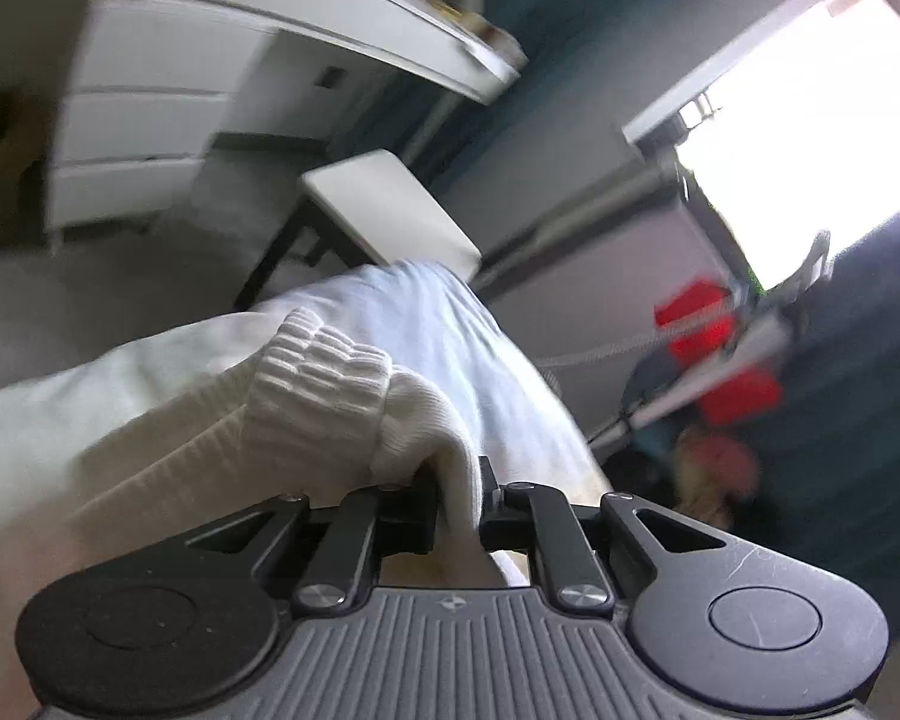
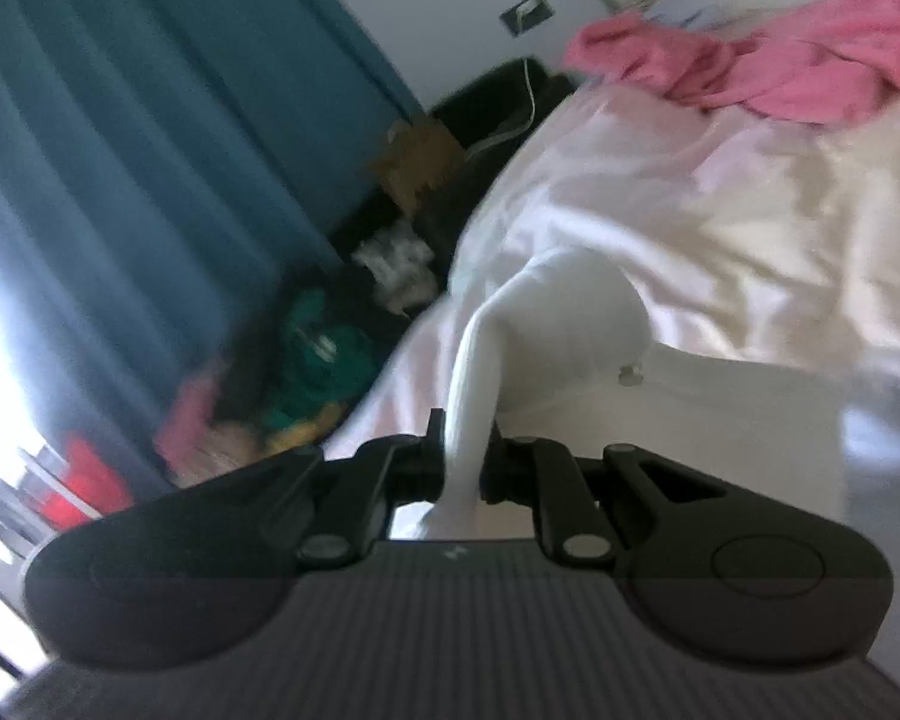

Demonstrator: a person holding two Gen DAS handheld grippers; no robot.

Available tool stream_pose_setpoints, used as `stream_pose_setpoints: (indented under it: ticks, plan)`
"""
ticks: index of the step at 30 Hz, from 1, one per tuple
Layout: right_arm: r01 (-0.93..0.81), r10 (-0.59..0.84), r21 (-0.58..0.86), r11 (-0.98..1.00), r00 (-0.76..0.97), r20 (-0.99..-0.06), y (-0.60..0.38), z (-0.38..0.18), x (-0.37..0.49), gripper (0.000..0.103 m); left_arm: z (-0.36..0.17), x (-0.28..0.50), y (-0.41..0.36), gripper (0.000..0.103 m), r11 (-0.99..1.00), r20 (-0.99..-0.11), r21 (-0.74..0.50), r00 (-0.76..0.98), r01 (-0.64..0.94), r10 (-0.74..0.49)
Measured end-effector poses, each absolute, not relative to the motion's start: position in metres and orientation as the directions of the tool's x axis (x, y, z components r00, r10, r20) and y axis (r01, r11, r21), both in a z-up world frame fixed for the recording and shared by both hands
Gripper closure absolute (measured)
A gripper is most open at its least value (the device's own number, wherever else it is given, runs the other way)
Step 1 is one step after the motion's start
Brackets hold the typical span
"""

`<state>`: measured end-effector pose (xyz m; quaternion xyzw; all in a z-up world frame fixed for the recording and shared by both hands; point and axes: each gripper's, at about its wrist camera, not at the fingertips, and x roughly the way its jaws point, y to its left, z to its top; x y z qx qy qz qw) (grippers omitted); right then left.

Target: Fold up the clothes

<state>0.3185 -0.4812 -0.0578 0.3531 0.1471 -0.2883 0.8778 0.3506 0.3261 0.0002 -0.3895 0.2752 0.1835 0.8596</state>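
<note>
Fabric fills both wrist views at the nearest point. In the left wrist view, the left gripper [image 1: 459, 495] has its jaws pinched nearly together on a fold of the white garment [image 1: 150, 420], just below a ribbed cuff [image 1: 315, 384]; the cloth drapes away to the left, lifted clear. In the right wrist view, the right gripper [image 2: 462, 456] is clamped tight on another bunched strip of the same white garment [image 2: 546, 312], which rises from the jaws and spreads toward the bed [image 2: 750, 228]. Both views are blurred.

The step in hand looks like carrying the garment over to lay it flat. To do it well, keep both grips firm, hold the two pinched points level and taut, and lower the cloth onto a bare part of the bed without dragging.

Farther off, a pink garment [image 2: 780, 72] lies crumpled near the bed's far edge. No basket or other container can be made out clearly.
</note>
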Motion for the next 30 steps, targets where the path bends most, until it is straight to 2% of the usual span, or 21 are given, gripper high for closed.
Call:
stream_pose_setpoints:
  ticks: [4,7,13,14,16,18,19,20,22,24,27,29,30]
  plan:
    - [0.669,-0.415,0.474,0.573,0.735,-0.536,-0.484,-0.107,0.364,0.091,-0.029,0.42,0.311,0.09,0.73,-0.666,-0.448,0.737,-0.516,0.113]
    - [0.682,-0.412,0.474,0.557,0.723,-0.555,-0.484,-0.13,0.369,0.091,-0.042,0.441,0.314,0.09,0.698,-0.703,-0.462,0.705,-0.547,0.087]
    - [0.67,-0.393,0.488,0.56,0.733,-0.555,-0.485,-0.132,0.354,0.088,-0.048,0.438,0.318,0.084,0.7,-0.696,-0.479,0.715,-0.53,0.066]
    - [0.659,-0.374,0.513,0.551,0.744,-0.554,-0.488,-0.132,0.348,0.084,-0.047,0.435,0.319,0.08,0.706,-0.686,-0.49,0.726,-0.511,0.049]
    - [0.629,-0.328,0.571,0.528,0.771,-0.546,-0.494,-0.131,0.335,0.08,-0.043,0.419,0.321,0.062,0.723,-0.657,-0.521,0.754,-0.453,-0.001]
    - [0.596,-0.286,0.619,0.512,0.798,-0.531,-0.497,-0.129,0.318,0.066,-0.037,0.393,0.322,0.051,0.726,-0.614,-0.558,0.788,-0.401,-0.037]
    - [0.577,-0.269,0.636,0.512,0.811,-0.519,-0.495,-0.127,0.305,0.053,-0.034,0.379,0.322,0.043,0.728,-0.596,-0.57,0.802,-0.381,-0.047]
    - [0.564,-0.259,0.641,0.52,0.82,-0.51,-0.493,-0.123,0.291,0.043,-0.033,0.363,0.32,0.041,0.73,-0.582,-0.576,0.812,-0.369,-0.049]
    - [0.542,-0.24,0.639,0.547,0.832,-0.5,-0.483,-0.114,0.259,0.039,-0.033,0.328,0.314,0.035,0.726,-0.563,-0.586,0.825,-0.358,-0.047]
    - [0.518,-0.196,0.641,0.566,0.84,-0.505,-0.473,-0.107,0.23,0.039,-0.04,0.293,0.307,0.033,0.707,-0.565,-0.6,0.824,-0.374,-0.043]
    - [0.475,-0.111,0.674,0.566,0.854,-0.508,-0.456,-0.095,0.191,0.036,-0.053,0.252,0.295,0.033,0.651,-0.609,-0.611,0.793,-0.451,-0.023]
    - [0.457,-0.053,0.709,0.537,0.857,-0.513,-0.45,-0.097,0.173,0.027,-0.062,0.232,0.29,0.033,0.605,-0.626,-0.627,0.779,-0.49,-0.018]
    - [0.451,-0.025,0.725,0.52,0.857,-0.515,-0.447,-0.098,0.164,0.027,-0.066,0.225,0.287,0.033,0.586,-0.633,-0.634,0.774,-0.505,-0.018]
